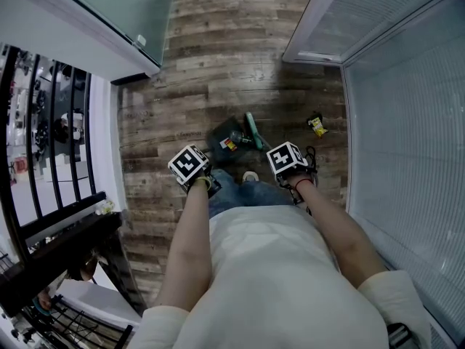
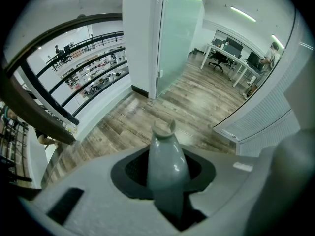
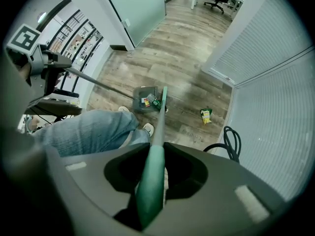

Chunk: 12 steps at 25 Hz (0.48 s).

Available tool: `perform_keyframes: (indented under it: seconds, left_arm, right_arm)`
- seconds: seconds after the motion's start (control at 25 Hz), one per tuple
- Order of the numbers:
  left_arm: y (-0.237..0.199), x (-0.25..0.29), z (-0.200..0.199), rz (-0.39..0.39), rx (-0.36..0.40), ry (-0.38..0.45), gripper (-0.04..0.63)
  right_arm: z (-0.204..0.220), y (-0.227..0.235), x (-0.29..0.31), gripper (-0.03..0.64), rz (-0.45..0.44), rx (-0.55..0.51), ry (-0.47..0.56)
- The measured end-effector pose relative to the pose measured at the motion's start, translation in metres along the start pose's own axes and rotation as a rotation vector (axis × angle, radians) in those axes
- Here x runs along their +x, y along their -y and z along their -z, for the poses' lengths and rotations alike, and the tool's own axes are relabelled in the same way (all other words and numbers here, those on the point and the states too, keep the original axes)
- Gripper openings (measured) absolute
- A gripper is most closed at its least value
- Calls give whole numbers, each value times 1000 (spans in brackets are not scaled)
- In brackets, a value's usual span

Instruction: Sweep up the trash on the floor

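A dark grey dustpan (image 1: pixel 225 136) stands on the wood floor with small bits of trash inside; it shows again as the dustpan (image 3: pixel 146 98) in the right gripper view. Against its right edge rests the green broom head (image 1: pixel 253 131). One yellow wrapper (image 1: pixel 316 125) lies apart to the right near the blind wall, the same wrapper (image 3: pixel 206 115) in the right gripper view. My left gripper (image 2: pixel 166 183) is shut on the dustpan's grey handle (image 2: pixel 166 161). My right gripper (image 3: pixel 150 183) is shut on the green broom handle (image 3: pixel 158 127).
White blind-covered walls (image 1: pixel 407 144) close in the right side. A glass partition (image 1: pixel 109 6) and a black railing (image 1: pixel 51 144) over an open drop stand at the left. A black cable (image 3: pixel 228 139) loops by the right wall. The person's legs and shoes (image 1: pixel 249 177) are below the dustpan.
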<state>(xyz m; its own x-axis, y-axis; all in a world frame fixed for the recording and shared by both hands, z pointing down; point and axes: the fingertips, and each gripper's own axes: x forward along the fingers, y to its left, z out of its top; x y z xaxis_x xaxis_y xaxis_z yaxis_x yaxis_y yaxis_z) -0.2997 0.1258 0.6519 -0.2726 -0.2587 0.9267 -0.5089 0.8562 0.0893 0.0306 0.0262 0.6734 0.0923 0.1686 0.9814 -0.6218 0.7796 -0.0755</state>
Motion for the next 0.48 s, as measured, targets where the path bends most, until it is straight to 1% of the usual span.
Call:
perform_keyframes:
  seconds: [0.48]
  left_arm:
    - [6,2,0,0,7,-8,104]
  right_arm:
    - [-3,-28,-7,95,-92,55,35]
